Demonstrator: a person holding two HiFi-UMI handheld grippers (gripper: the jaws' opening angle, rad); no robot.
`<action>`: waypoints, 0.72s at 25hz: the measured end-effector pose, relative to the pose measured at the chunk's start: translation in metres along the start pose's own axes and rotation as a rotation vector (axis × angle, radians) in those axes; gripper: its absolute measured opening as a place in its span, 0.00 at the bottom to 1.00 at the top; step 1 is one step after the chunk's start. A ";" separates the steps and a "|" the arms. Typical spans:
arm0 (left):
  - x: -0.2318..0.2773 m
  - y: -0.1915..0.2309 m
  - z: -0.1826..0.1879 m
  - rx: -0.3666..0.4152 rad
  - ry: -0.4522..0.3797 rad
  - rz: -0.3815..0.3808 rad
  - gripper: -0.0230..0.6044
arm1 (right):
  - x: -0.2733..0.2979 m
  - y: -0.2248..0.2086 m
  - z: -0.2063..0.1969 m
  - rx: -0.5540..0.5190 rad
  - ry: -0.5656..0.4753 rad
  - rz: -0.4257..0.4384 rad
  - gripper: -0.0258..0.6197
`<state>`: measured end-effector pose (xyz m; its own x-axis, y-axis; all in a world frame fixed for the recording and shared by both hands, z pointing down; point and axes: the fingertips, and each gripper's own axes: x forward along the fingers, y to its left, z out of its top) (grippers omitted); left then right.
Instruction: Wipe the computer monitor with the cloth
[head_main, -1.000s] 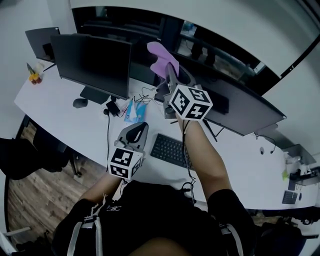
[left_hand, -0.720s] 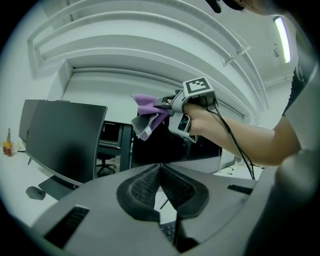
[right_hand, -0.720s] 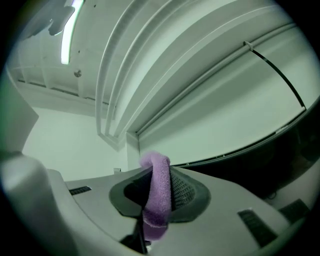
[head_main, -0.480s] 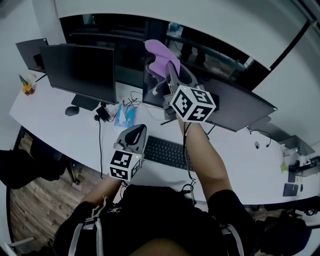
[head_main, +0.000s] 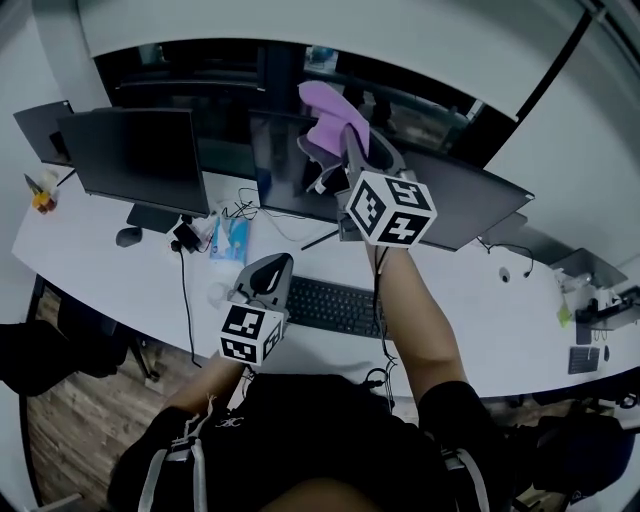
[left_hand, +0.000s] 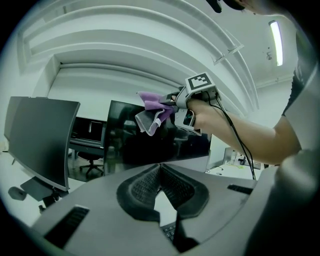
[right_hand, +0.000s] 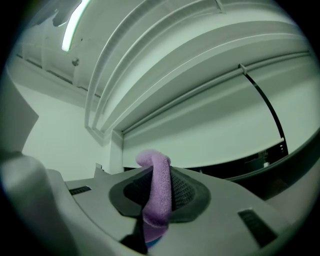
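A purple cloth (head_main: 326, 108) is pinched in my right gripper (head_main: 341, 137), which is shut on it and raised to the top edge of the wide dark middle monitor (head_main: 462, 212). In the right gripper view the cloth (right_hand: 158, 192) stands up between the jaws, with only wall and ceiling behind it. My left gripper (head_main: 275, 263) hangs low over the desk beside the keyboard (head_main: 330, 305), shut and empty. The left gripper view shows its jaws closed together (left_hand: 159, 168), and beyond them the cloth (left_hand: 151, 113) against the monitor (left_hand: 145, 145).
A second monitor (head_main: 135, 155) stands at the left on the white desk (head_main: 110, 270), with a mouse (head_main: 127, 236), cables and a blue packet (head_main: 228, 240) near its foot. Small items lie at the desk's right end (head_main: 585, 320). A chair (head_main: 40, 350) stands at the lower left.
The head view has swung, so the monitors sit further left in it. My right gripper still holds the cloth high at the monitor's top, shifted slightly right along it. My left gripper has barely moved.
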<state>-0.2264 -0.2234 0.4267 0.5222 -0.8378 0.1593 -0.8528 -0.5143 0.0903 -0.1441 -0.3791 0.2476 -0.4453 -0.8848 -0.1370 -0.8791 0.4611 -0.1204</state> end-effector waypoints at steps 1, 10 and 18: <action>0.002 -0.005 0.001 0.003 -0.001 -0.007 0.06 | -0.003 -0.005 0.002 -0.029 0.008 -0.017 0.17; 0.008 -0.025 0.000 0.004 0.002 -0.016 0.06 | -0.021 -0.046 0.011 -0.293 0.081 -0.189 0.18; 0.013 -0.034 -0.002 0.008 0.011 -0.027 0.06 | -0.039 -0.080 0.017 -0.369 0.136 -0.266 0.18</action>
<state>-0.1905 -0.2167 0.4274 0.5450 -0.8215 0.1676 -0.8383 -0.5383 0.0871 -0.0533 -0.3803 0.2457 -0.1929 -0.9811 -0.0155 -0.9562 0.1844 0.2273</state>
